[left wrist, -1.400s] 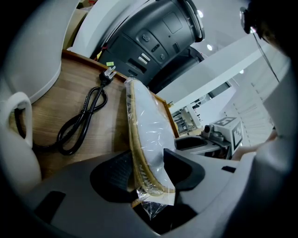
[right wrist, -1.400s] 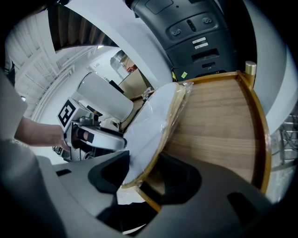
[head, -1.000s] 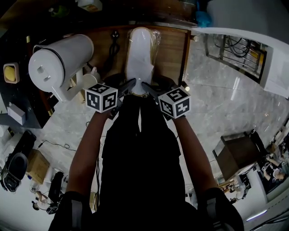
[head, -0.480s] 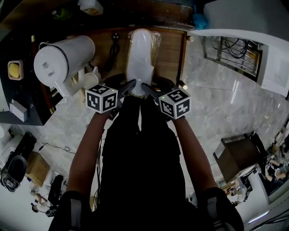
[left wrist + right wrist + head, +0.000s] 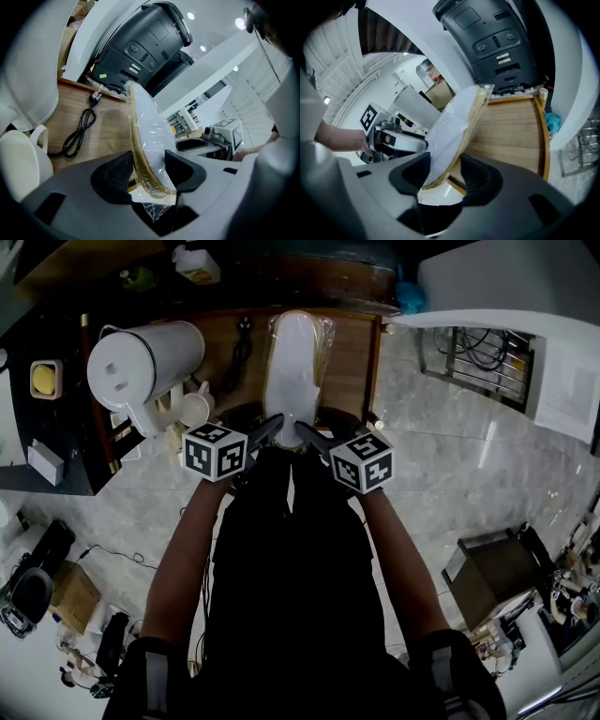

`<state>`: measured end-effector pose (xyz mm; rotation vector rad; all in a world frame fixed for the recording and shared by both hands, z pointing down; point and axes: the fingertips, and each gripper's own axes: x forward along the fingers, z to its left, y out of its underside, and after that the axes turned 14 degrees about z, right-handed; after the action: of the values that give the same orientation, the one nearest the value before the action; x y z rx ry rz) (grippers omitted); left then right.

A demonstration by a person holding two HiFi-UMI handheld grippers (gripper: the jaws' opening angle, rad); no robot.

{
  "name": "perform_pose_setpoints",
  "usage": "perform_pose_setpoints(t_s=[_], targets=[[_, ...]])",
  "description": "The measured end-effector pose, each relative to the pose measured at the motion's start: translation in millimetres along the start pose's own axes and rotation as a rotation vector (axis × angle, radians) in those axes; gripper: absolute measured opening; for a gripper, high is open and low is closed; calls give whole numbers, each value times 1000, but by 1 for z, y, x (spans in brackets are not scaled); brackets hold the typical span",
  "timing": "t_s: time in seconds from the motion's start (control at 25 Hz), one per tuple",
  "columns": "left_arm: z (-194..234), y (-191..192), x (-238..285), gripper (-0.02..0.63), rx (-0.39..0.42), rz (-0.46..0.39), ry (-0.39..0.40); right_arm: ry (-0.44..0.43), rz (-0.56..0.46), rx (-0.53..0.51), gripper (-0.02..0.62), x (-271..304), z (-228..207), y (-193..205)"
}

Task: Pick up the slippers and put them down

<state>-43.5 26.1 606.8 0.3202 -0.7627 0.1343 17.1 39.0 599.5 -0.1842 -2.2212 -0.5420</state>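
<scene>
A pair of white slippers with tan soles, sealed in clear plastic (image 5: 294,367), lies lengthwise over the wooden tabletop (image 5: 352,360). My left gripper (image 5: 273,428) and right gripper (image 5: 304,431) meet at the pack's near end, one on each side. In the left gripper view the slipper pack (image 5: 146,133) stands on edge between the pads of my left gripper (image 5: 147,174), which press on it. In the right gripper view the slipper pack (image 5: 457,124) is likewise pinched by my right gripper (image 5: 443,176). The pack's near end is off the wood; its far end I cannot judge.
A large white lidded jug (image 5: 142,367) and a white mug (image 5: 196,410) stand left of the pack. A black power cable (image 5: 238,351) lies on the wood between them and the pack. A dark appliance (image 5: 146,43) stands behind the table. Marble floor (image 5: 450,465) lies to the right.
Both grippers have risen a little together, with the slipper pack's near end still pinched between them. The jaws have kept the same width.
</scene>
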Motion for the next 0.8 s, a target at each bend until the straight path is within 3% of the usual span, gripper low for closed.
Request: perform_pose_setpoints(t_s=[0.8], targets=[[-23, 7, -31, 216, 13, -43, 1, 12, -20, -47, 209, -23, 33, -3]])
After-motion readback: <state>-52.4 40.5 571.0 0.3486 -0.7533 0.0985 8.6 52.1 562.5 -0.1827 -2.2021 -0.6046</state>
